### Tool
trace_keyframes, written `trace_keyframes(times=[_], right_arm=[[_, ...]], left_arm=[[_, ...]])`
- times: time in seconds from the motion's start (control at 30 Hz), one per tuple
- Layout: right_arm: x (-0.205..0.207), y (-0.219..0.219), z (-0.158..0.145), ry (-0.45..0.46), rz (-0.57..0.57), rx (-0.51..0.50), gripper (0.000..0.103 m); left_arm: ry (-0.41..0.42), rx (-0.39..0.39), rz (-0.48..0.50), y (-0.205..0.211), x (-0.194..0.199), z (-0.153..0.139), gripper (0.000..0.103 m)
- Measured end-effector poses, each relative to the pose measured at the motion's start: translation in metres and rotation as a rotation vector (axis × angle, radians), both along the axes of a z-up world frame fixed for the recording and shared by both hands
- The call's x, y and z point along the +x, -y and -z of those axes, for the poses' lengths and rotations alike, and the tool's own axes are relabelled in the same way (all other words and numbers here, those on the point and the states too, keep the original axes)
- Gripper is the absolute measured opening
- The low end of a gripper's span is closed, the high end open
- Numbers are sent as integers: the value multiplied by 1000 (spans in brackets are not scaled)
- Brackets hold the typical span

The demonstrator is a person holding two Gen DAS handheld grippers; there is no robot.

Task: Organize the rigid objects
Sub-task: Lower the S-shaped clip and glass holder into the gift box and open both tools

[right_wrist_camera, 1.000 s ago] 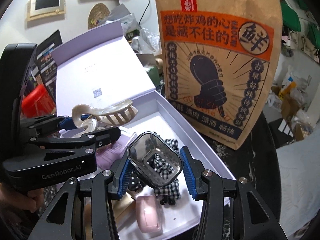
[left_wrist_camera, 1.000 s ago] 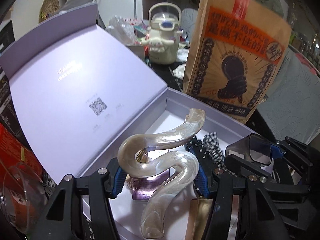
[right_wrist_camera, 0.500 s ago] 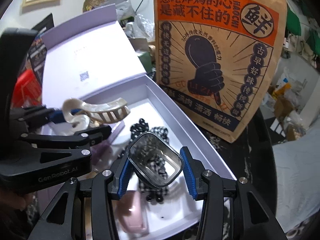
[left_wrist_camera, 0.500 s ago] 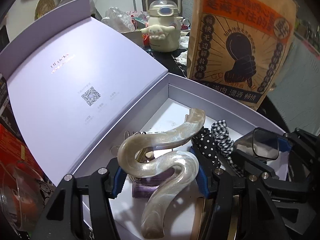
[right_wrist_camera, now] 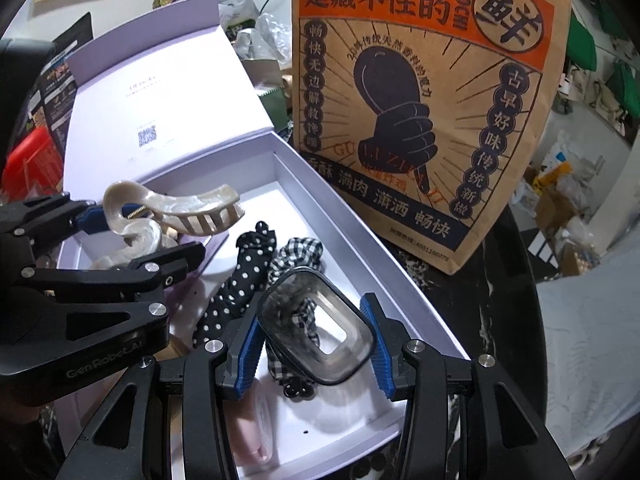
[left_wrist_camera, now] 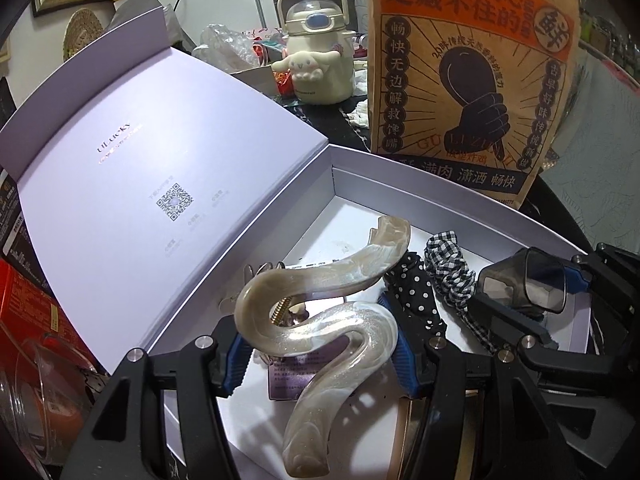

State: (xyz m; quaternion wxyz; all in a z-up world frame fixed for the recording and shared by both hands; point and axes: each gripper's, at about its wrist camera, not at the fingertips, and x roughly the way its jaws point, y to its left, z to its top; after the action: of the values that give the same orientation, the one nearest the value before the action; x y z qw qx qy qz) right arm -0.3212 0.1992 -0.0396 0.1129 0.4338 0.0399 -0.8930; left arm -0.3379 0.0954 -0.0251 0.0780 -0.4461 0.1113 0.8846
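Observation:
My left gripper [left_wrist_camera: 316, 354] is shut on a large pearl-white claw hair clip [left_wrist_camera: 320, 320], held over the left end of an open lilac box [left_wrist_camera: 440, 188]. That clip [right_wrist_camera: 176, 210] shows its teeth in the right wrist view, with the left gripper [right_wrist_camera: 132, 232] around it. My right gripper [right_wrist_camera: 314, 346] is shut on a smoky transparent rectangular hair clip [right_wrist_camera: 320, 332], above the box's right part. The same clip [left_wrist_camera: 524, 286] appears at the right of the left wrist view. Inside the box lie a polka-dot scrunchie [right_wrist_camera: 240, 276] and a checked scrunchie [left_wrist_camera: 448, 264].
A tall brown paper bag [right_wrist_camera: 420, 100] stands right behind the box. The box lid [left_wrist_camera: 140, 184] leans open at the left. A cream character bottle [left_wrist_camera: 316, 64] sits behind. A pink case [right_wrist_camera: 252, 428] and a purple card [left_wrist_camera: 296, 376] lie in the box.
Both views have tilted down a little, so the box floor and scrunchies show more. Each gripper keeps its clip held over the box.

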Motion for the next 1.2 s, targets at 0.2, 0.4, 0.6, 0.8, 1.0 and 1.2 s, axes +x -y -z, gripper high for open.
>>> trace_keyframes(times=[0.2, 0.4, 0.6, 0.8, 1.0, 1.2], right_arm=[[0, 0, -4, 12, 9, 24, 49], [6, -2, -11, 2, 4, 23, 57], [15, -6, -19, -10, 0, 26, 60], [25, -11, -28, -28, 11, 25, 60], [36, -13, -37, -46, 18, 21, 61], [49, -14, -47, -71, 18, 2, 64]], left_arm=[[24, 28, 1, 2, -3, 2, 58], [20, 42, -2, 4, -4, 0, 58], [33, 96, -9, 7, -2, -2, 58], [27, 103, -27, 9, 7, -7, 58], [23, 127, -46, 16, 13, -16, 59], [-14, 126, -69, 23, 28, -30, 90]])
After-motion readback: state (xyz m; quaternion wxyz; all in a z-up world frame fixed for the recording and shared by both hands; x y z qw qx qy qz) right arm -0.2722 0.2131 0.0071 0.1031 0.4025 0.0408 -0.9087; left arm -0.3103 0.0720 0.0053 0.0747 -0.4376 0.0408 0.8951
